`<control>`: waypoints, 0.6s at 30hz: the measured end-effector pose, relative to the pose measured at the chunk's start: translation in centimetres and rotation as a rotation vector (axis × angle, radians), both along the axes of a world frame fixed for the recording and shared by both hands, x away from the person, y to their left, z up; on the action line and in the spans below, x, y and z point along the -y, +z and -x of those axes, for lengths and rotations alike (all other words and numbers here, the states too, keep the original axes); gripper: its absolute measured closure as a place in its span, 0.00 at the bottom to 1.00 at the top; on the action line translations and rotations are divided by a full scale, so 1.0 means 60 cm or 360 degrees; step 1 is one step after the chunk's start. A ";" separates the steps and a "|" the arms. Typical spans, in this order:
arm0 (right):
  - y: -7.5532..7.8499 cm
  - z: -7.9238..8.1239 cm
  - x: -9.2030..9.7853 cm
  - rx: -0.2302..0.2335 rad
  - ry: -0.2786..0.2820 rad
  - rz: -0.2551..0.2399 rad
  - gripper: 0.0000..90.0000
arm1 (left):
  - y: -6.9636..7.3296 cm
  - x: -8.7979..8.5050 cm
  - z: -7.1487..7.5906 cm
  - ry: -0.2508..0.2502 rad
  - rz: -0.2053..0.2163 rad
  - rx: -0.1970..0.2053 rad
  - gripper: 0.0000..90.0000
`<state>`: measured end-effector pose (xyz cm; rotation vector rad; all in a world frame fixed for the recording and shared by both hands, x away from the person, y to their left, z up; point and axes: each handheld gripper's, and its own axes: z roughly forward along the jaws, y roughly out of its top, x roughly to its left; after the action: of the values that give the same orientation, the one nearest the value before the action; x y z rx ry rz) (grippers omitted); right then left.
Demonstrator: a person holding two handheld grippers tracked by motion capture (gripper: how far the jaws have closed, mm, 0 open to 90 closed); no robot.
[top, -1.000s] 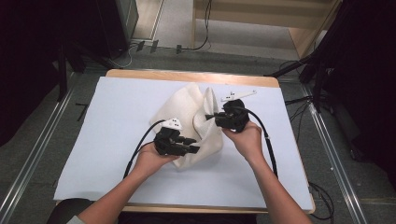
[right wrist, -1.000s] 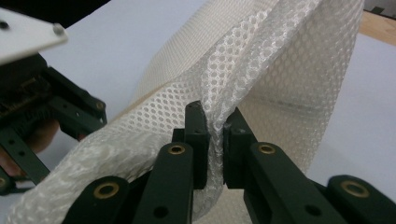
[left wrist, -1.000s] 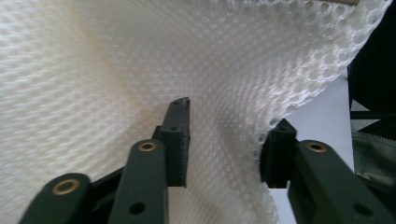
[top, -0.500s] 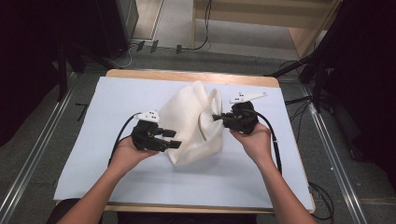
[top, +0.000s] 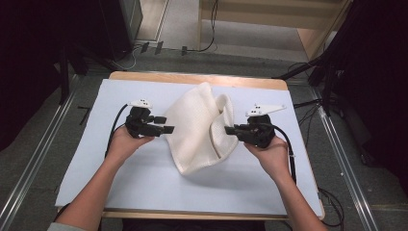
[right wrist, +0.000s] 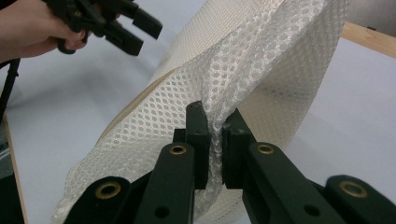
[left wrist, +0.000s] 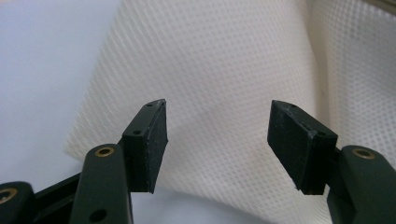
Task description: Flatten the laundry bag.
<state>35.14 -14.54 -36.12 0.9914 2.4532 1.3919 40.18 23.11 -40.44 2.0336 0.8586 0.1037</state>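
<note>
Mesh cloth (top: 199, 127), one piece, white, lies mid-table on the white sheet (top: 96, 168), long axis near-to-far, right edge lifted. Right gripper (top: 230, 130) points left, jaws clamped on that edge. Left gripper (top: 169, 127) points right, level, just off the cloth's left edge; jaws have just been opening, nothing between them.

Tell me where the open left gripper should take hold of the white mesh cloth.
Grip the mesh cloth at its near left edge, coming in level from the left. That edge lies free on the white table cover, facing the left gripper, while the right gripper pinches the raised right fold.
</note>
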 end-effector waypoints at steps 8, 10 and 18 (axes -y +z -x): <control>-0.006 0.020 0.002 0.0045 0.0019 -0.0005 0.95 | 0.018 -0.007 -0.038 0.0042 0.0032 0.0097 0.40; -0.006 0.026 0.003 0.0047 0.0027 -0.0011 0.95 | 0.020 -0.006 -0.047 0.0041 0.0029 0.0102 0.40; -0.007 0.051 0.007 0.0073 0.0036 0.0012 0.94 | 0.021 0.014 -0.076 -0.0050 0.0038 0.0040 0.39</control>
<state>32.10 -14.96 -36.53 0.9227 2.4421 1.3953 44.71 22.27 -39.19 2.0189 0.8082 0.1007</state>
